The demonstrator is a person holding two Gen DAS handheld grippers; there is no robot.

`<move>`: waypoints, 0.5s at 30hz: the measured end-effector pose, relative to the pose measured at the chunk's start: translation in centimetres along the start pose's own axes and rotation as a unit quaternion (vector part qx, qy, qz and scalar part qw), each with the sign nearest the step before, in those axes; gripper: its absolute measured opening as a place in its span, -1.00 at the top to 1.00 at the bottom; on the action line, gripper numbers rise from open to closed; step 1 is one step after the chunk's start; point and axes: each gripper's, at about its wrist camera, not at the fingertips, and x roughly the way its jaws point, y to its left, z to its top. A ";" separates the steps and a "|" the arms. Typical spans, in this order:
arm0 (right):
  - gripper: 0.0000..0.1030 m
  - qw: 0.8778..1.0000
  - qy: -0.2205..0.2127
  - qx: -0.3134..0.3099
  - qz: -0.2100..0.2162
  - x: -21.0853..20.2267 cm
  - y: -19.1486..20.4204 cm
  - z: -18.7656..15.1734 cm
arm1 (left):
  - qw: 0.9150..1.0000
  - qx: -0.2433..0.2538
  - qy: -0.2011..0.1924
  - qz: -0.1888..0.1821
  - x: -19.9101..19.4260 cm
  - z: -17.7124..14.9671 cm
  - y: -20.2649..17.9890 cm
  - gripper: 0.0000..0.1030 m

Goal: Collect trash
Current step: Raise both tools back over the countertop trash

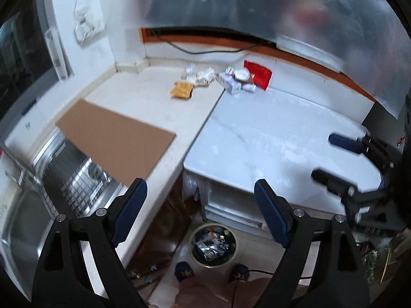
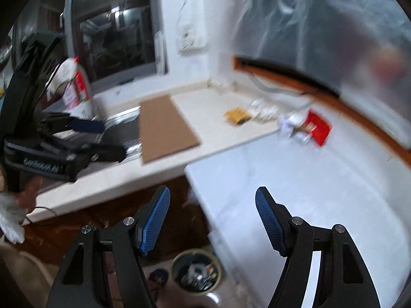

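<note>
Trash lies at the back of the counter: a yellow wrapper (image 1: 181,89) (image 2: 236,116), crumpled clear and white wrappers (image 1: 201,75) (image 2: 263,111), small white boxes with a round lid (image 1: 237,80) (image 2: 291,125) and a red packet (image 1: 258,74) (image 2: 318,127). On the floor below stands a round bin (image 1: 212,243) (image 2: 196,272) with trash in it. My left gripper (image 1: 200,200) hangs open and empty high above the bin. My right gripper (image 2: 212,210) is open and empty too, and also shows at the right edge of the left wrist view (image 1: 325,156).
A brown cardboard sheet (image 1: 115,138) (image 2: 164,125) lies on the beige counter (image 1: 154,95) beside a steel sink (image 1: 30,205). A white marble top (image 1: 269,138) (image 2: 308,179) adjoins it. A spray bottle (image 2: 77,87) stands by the window. Slippered feet (image 1: 183,270) and a cable are on the floor.
</note>
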 end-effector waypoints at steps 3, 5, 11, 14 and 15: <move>-0.36 1.000 -0.018 0.002 -0.023 -0.1 -2.3 2.2 | 1.000 0.016 0.003 0.007 0.4 2.7 -0.2 -0.62; -0.36 0.999 -0.023 0.001 -0.035 -0.1 -3.5 3.6 | 1.000 0.022 0.008 0.007 0.8 4.0 -0.3 -0.62; -0.36 0.997 -0.028 0.005 -0.067 1.2 -7.4 7.6 | 0.999 0.035 0.018 0.001 4.0 8.8 0.2 -0.62; -0.36 0.997 -0.028 0.014 -0.077 2.8 -9.2 9.2 | 0.999 0.028 0.027 -0.012 6.7 11.5 0.9 -0.62; -0.36 0.996 -0.026 0.018 -0.082 3.7 -9.9 9.9 | 0.999 0.026 0.029 -0.015 7.6 12.1 1.2 -0.62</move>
